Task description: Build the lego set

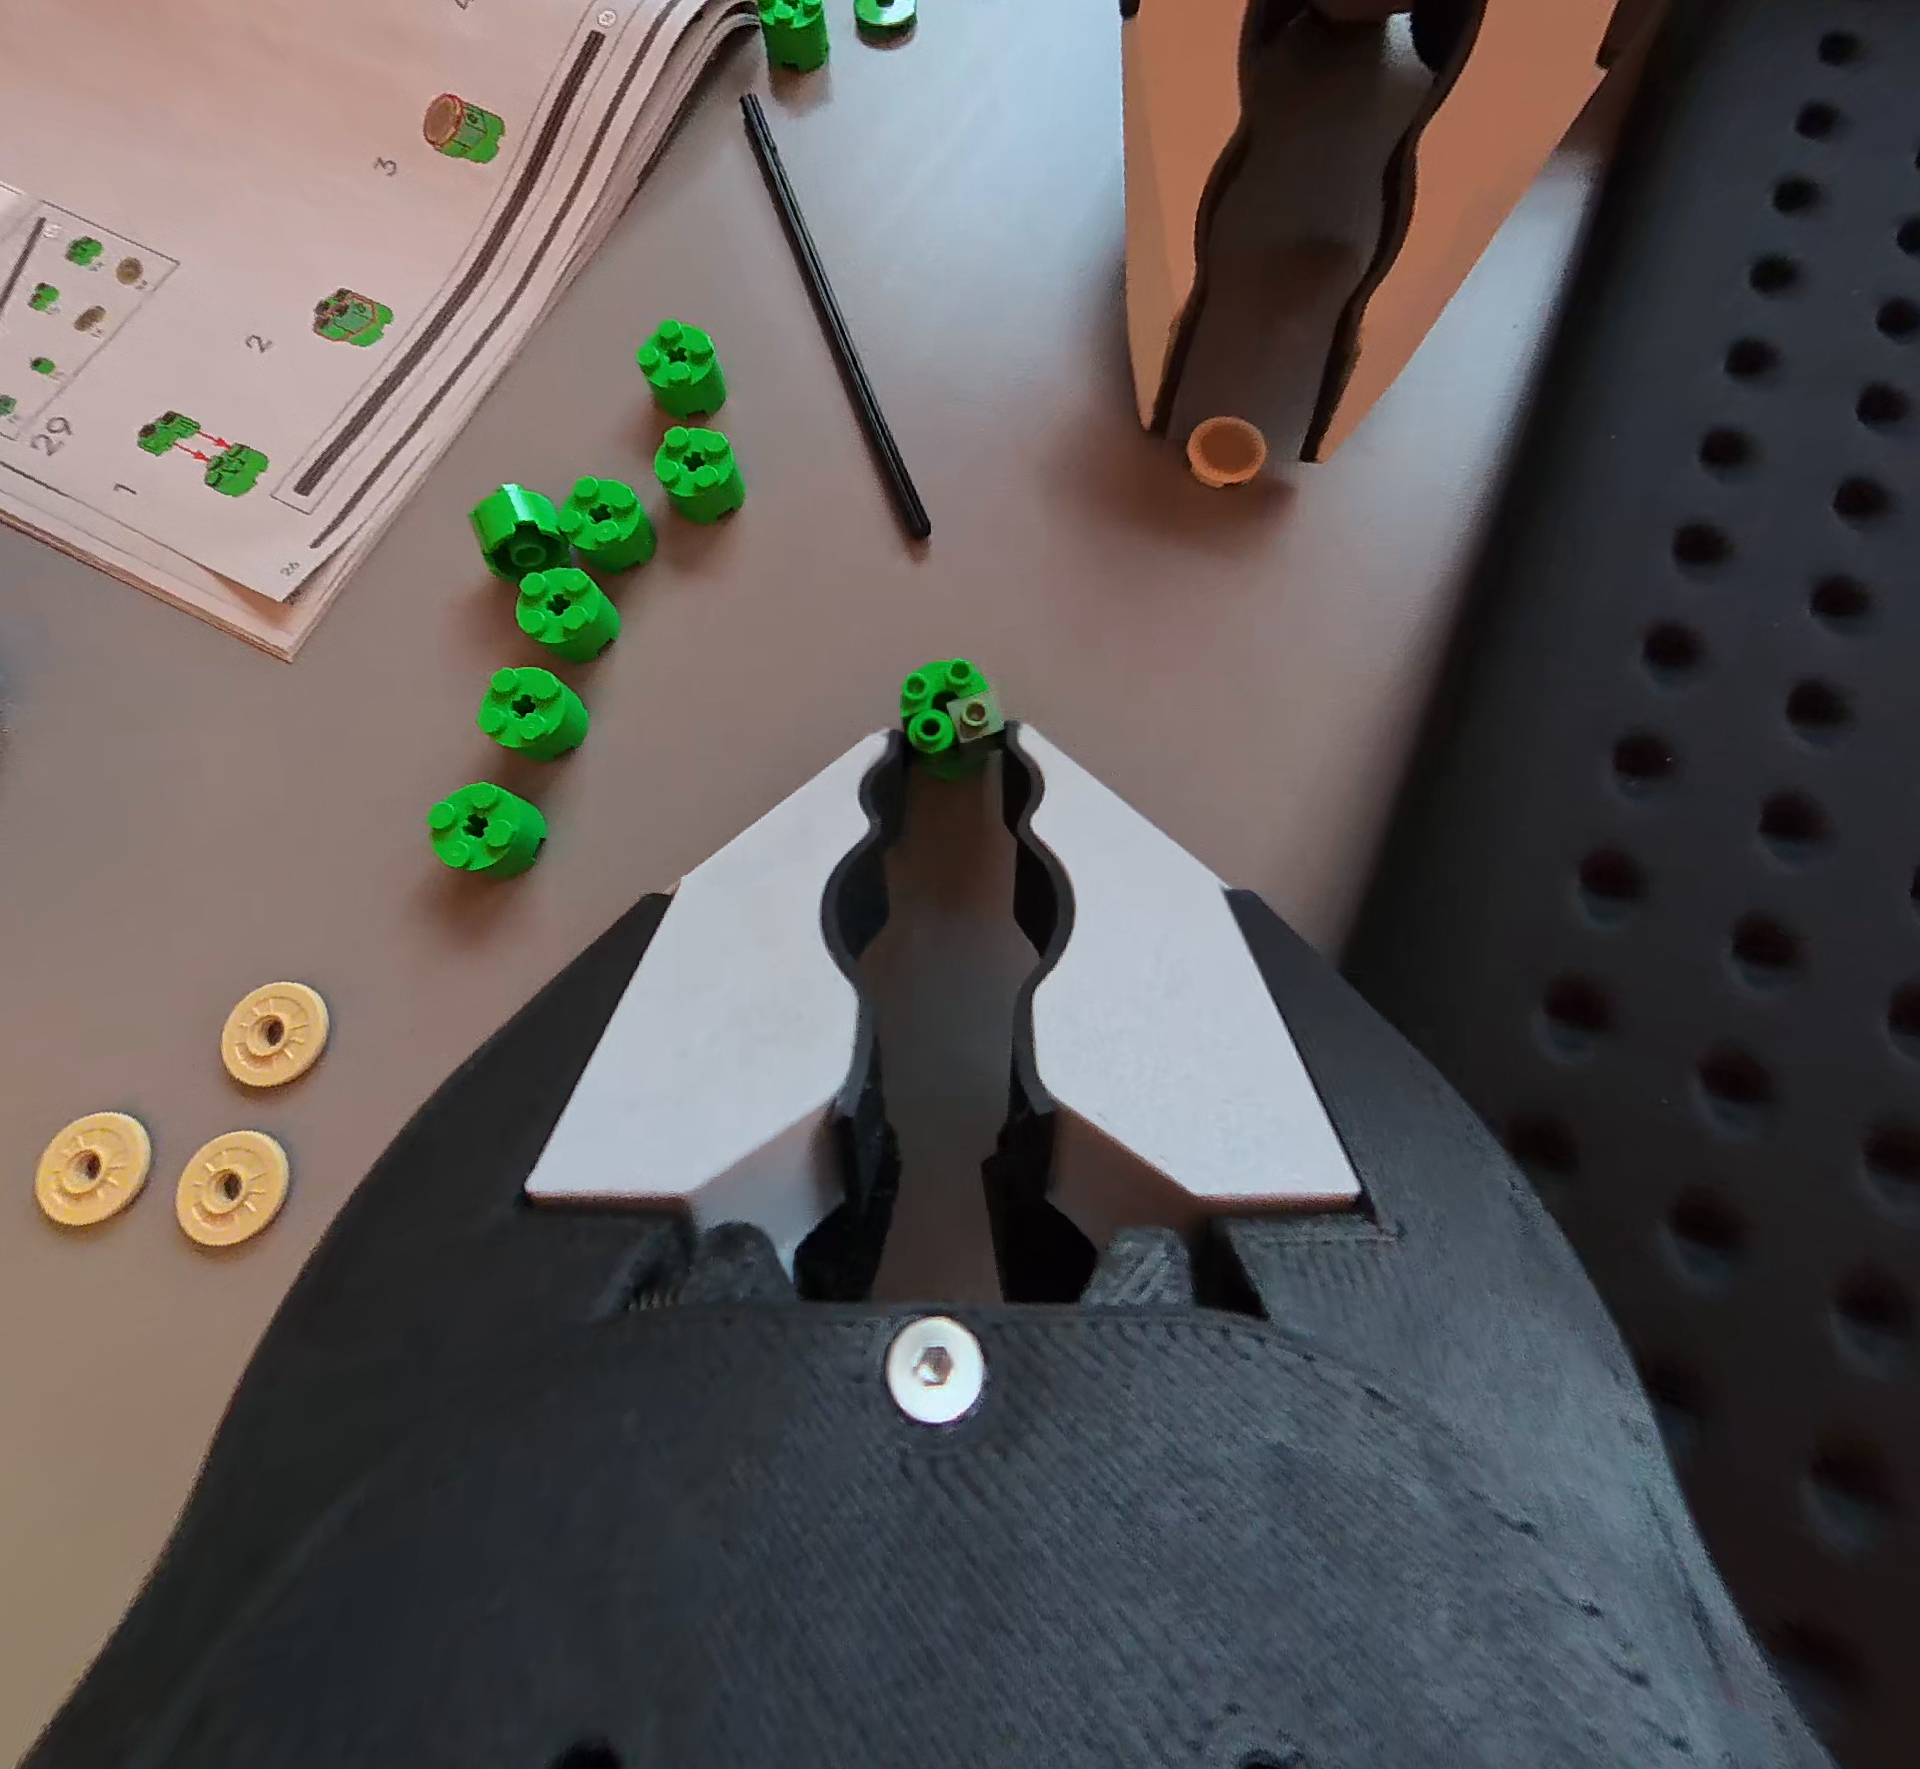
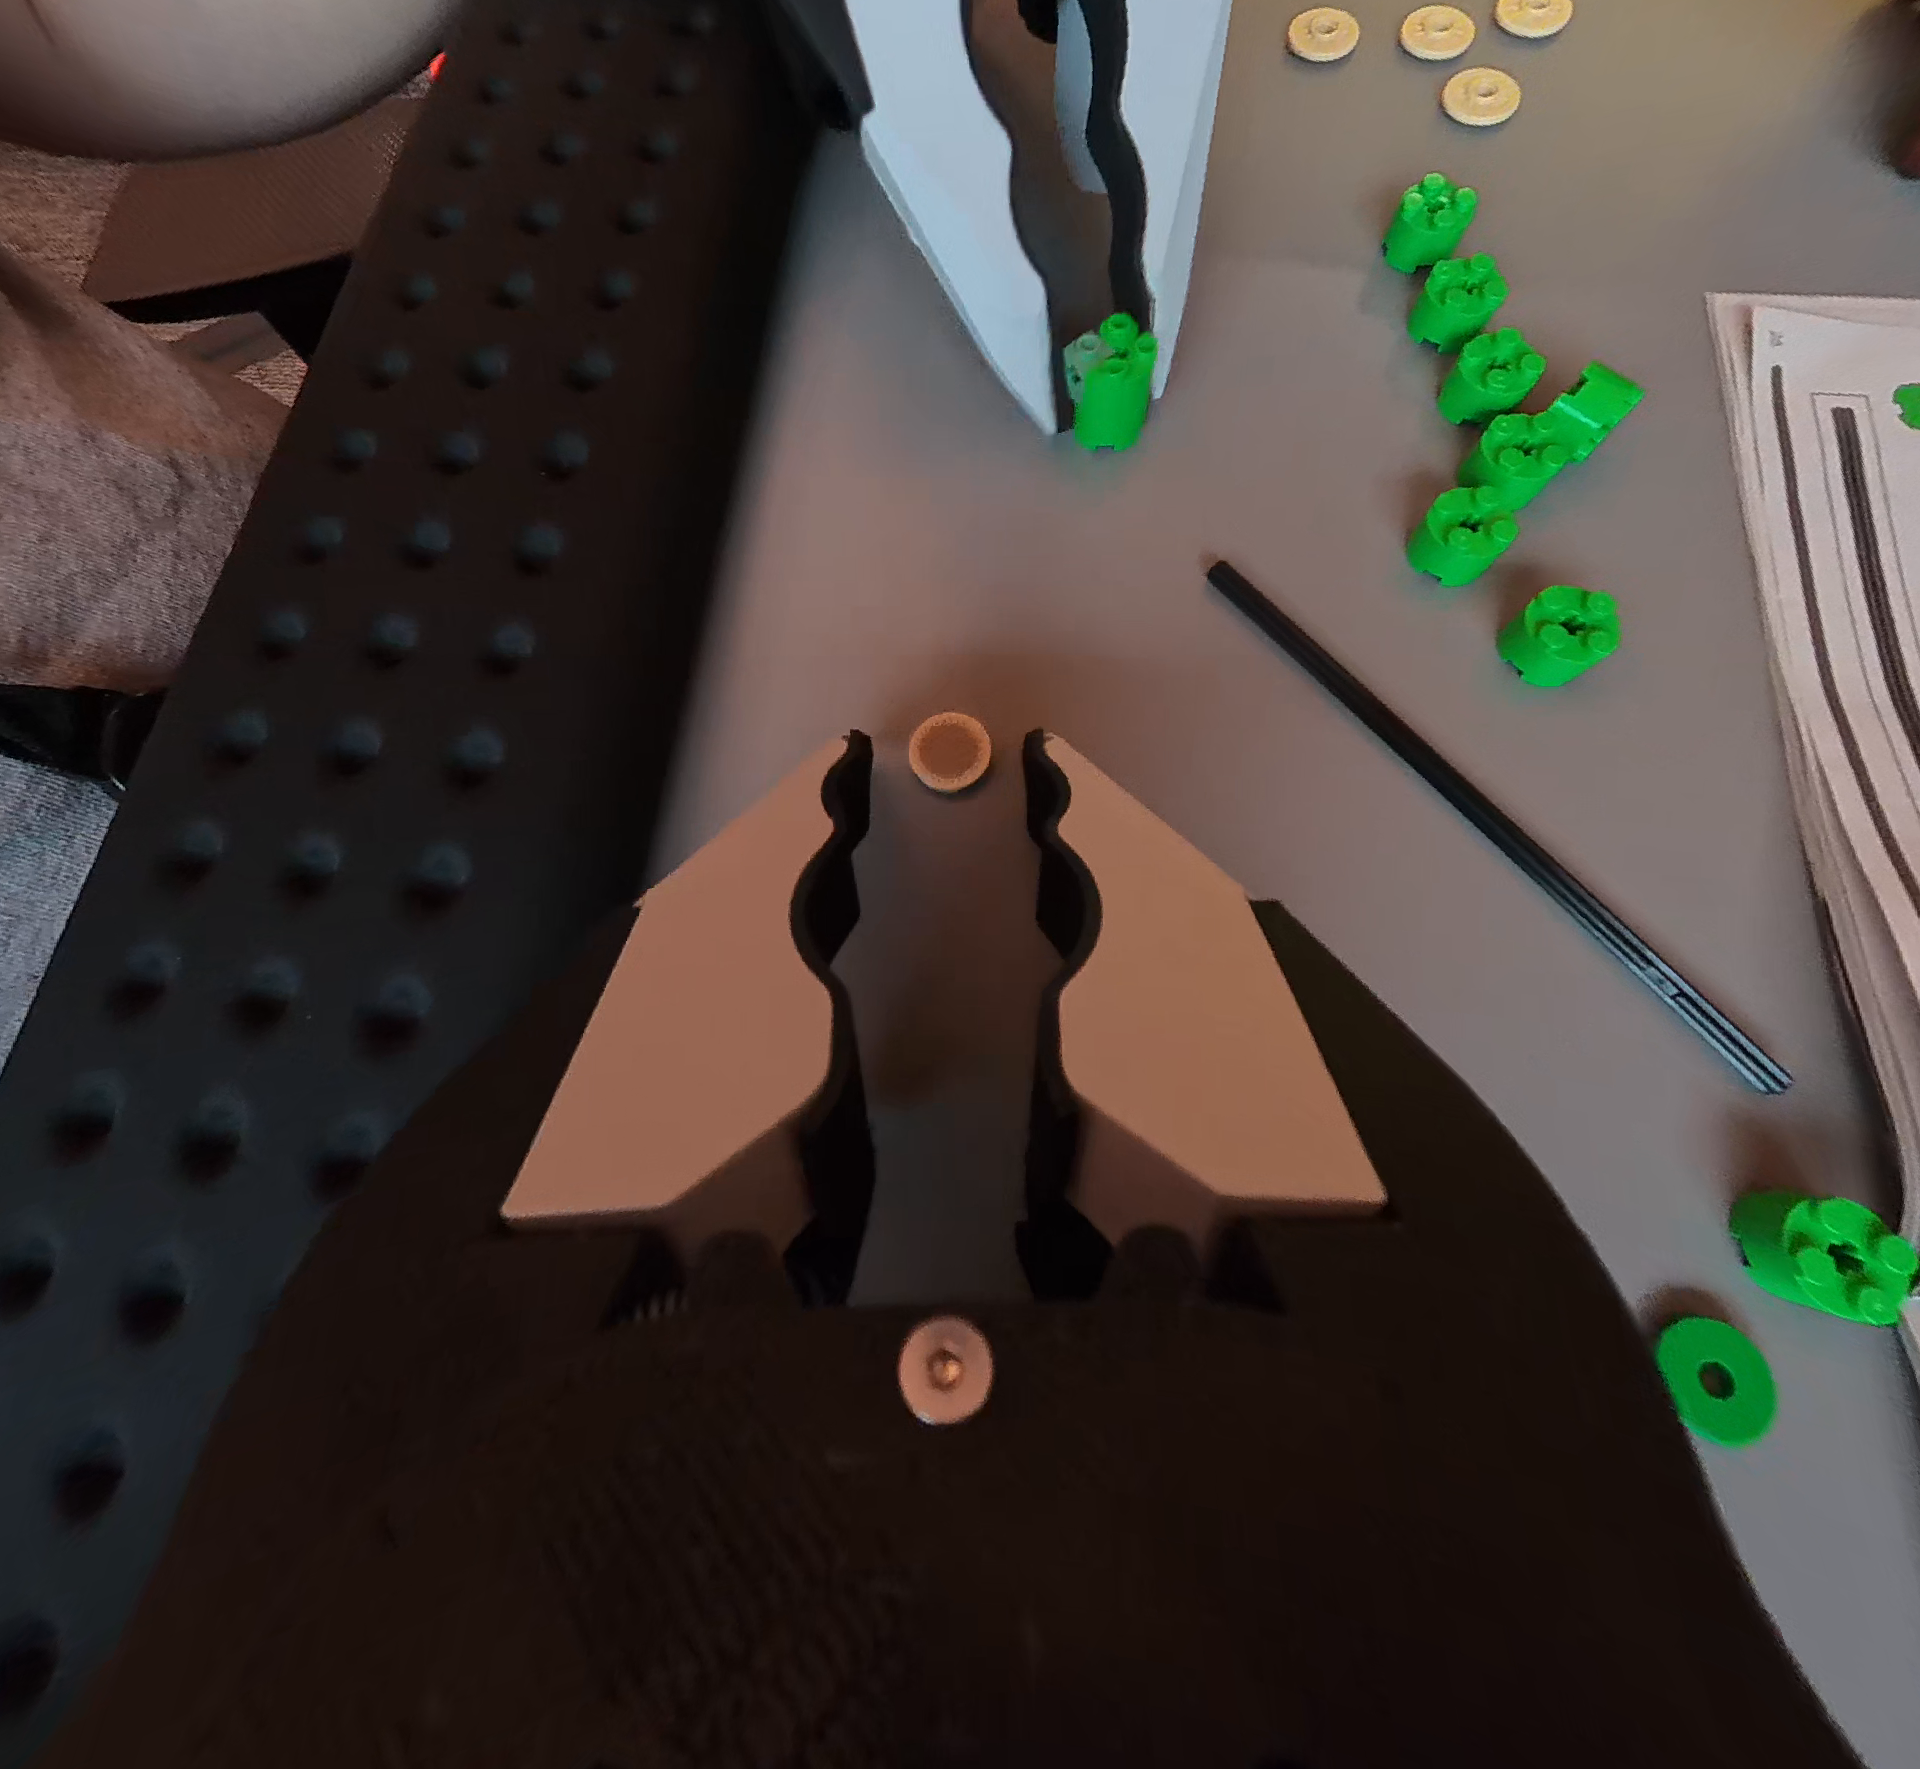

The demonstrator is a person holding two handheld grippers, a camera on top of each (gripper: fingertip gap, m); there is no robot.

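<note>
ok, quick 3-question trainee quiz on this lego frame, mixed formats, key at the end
1. True or false: the left gripper is shut on a green round brick that has a small olive piece on one stud.
2. Multiple choice: the small tan round piece at the right gripper is
A. clamped between the fingertips
B. lying on the table between open fingertips
C. stacked on a green brick
3. Fill in: the long thin part lying on the table between the loose green bricks and the right gripper is a black ____.

Key: 1 true; 2 B; 3 rod
</note>
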